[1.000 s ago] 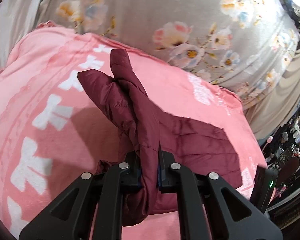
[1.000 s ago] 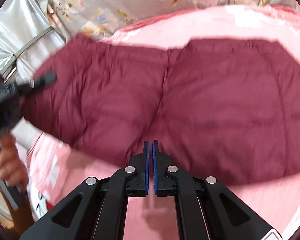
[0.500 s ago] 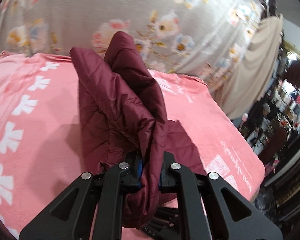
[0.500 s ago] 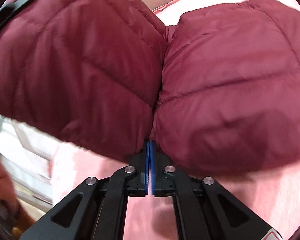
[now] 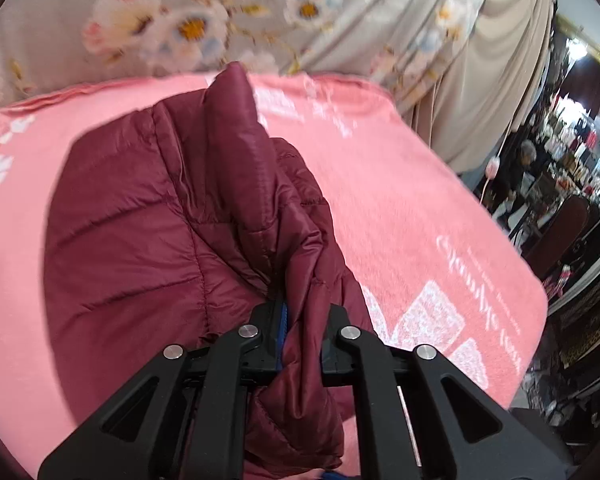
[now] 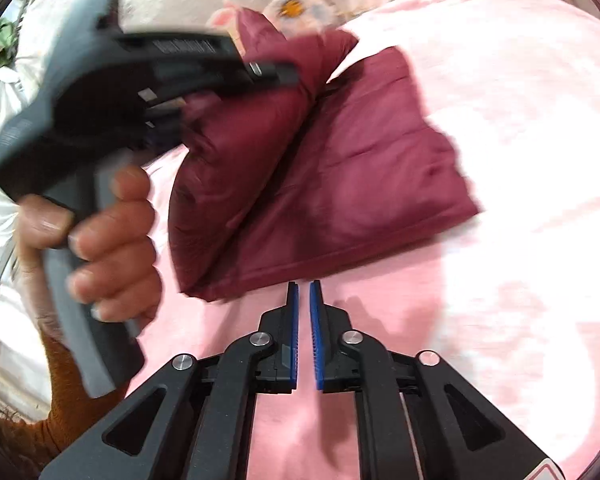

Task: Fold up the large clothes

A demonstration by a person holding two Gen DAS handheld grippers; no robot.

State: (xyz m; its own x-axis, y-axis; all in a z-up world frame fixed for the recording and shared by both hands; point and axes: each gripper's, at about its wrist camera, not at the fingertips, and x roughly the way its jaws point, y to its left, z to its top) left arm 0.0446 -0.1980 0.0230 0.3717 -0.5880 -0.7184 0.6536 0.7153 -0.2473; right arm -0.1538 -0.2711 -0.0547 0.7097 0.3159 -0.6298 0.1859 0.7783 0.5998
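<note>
**Puffer jacket mid-fold on the bed**

Left gripper (image 5: 302, 332) is clamping a bunched edge of the maroon puffer jacket (image 5: 148, 232), fabric rising ahead of its fingers. Right gripper (image 6: 304, 332) is opening, nothing between its fingers; the jacket's folded edge is lying just beyond them on the pink blanket (image 6: 500, 160). Likely light, puffy, slippery; seams and hems are looking like the best holds.

My left wrist camera sits close behind its own left gripper (image 5: 302, 316), angled down across the pink blanket (image 5: 400, 208) toward the floral cloth (image 5: 220, 20) at twelve o'clock. My right wrist camera looks down from just behind the right gripper (image 6: 304, 296), with the blanket filling the frame. Both views share the maroon jacket (image 5: 148, 220), and the right view catches the left gripper at ten o'clock.
</note>
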